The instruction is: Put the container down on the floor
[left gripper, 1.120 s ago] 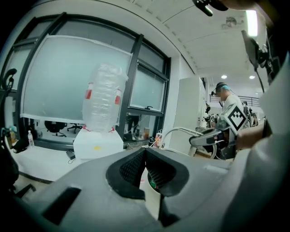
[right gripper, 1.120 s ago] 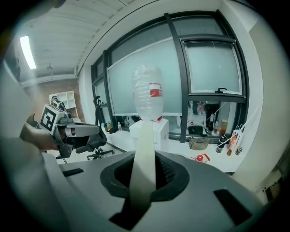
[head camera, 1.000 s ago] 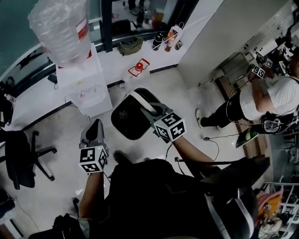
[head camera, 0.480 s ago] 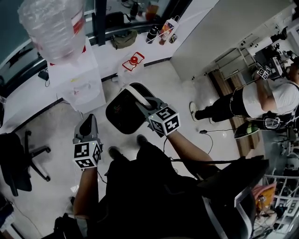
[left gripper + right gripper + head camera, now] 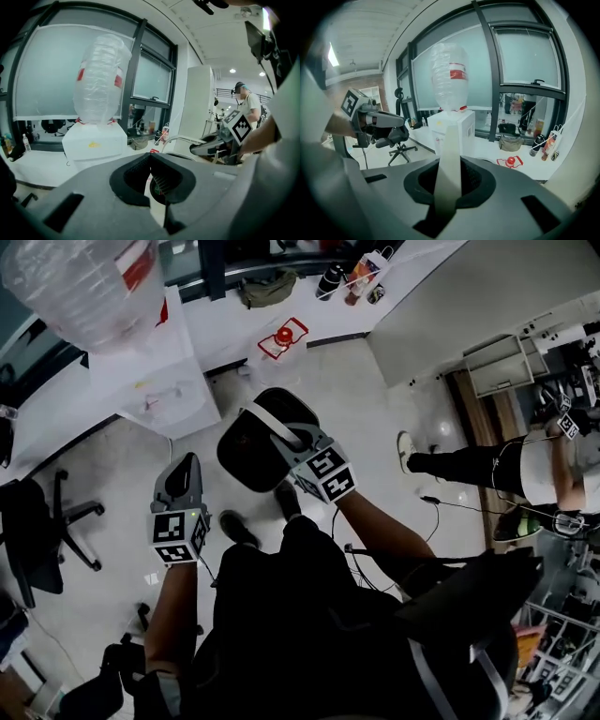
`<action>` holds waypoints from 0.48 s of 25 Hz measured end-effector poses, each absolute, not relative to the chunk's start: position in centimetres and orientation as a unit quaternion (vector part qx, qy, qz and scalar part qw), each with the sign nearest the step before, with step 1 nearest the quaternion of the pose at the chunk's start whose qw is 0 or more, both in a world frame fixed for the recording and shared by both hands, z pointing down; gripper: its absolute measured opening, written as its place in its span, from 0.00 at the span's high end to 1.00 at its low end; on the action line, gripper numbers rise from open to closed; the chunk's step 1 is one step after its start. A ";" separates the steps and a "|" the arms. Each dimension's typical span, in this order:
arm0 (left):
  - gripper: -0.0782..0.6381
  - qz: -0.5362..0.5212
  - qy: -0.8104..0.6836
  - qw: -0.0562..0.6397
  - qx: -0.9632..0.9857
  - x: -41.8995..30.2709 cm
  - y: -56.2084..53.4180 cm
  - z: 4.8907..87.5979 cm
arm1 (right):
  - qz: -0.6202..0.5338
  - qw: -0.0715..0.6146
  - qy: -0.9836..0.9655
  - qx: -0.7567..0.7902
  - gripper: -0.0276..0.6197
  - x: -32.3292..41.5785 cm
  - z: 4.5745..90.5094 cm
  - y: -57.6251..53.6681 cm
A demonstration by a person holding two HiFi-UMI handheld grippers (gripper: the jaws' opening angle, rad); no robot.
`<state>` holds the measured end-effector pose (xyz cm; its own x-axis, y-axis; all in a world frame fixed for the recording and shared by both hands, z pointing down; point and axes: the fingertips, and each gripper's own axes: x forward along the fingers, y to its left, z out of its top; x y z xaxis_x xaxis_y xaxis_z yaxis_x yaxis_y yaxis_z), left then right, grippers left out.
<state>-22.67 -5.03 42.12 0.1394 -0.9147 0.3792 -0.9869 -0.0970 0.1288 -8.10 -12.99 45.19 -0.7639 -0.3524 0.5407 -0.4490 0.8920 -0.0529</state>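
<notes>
A round black container [image 5: 251, 454] with a white strap handle [image 5: 270, 426] hangs above the pale floor, in front of the person's shoes. My right gripper [image 5: 289, 446] is shut on that handle; in the right gripper view the white handle [image 5: 450, 154] runs up between the jaws of the right gripper [image 5: 449, 174]. My left gripper [image 5: 185, 468] is held to the left of the container, apart from it, and holds nothing. In the left gripper view the left gripper [image 5: 151, 159] has its jaws together, and the handle [image 5: 180, 138] shows to the right.
A white water dispenser [image 5: 155, 381] with a big clear bottle [image 5: 89, 287] stands at the left. A red item [image 5: 284, 336] lies on the floor beyond the container. An office chair [image 5: 42, 531] is far left; another person [image 5: 511, 470] stands at the right.
The container stays hanging from my right gripper. The head view has swung, so dispenser and floor items sit higher and the other person further right. Both grippers keep their spacing.
</notes>
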 end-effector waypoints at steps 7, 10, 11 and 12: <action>0.88 0.093 -0.648 0.208 0.726 -20.8 -8.1 46.1 | 0.093 0.286 -0.935 0.190 0.88 -7.5 50.3 -15.8; 0.88 0.104 -0.647 0.214 0.725 -20.4 -9.5 48.5 | 0.096 0.292 -0.933 0.188 0.88 -7.2 52.8 -17.1; 0.88 0.108 -0.647 0.218 0.723 -20.4 -9.8 49.5 | 0.098 0.294 -0.932 0.186 0.88 -7.2 53.7 -17.4; 0.88 0.112 -0.647 0.223 0.721 -20.3 -10.0 50.4 | 0.101 0.297 -0.932 0.184 0.88 -7.1 54.7 -17.7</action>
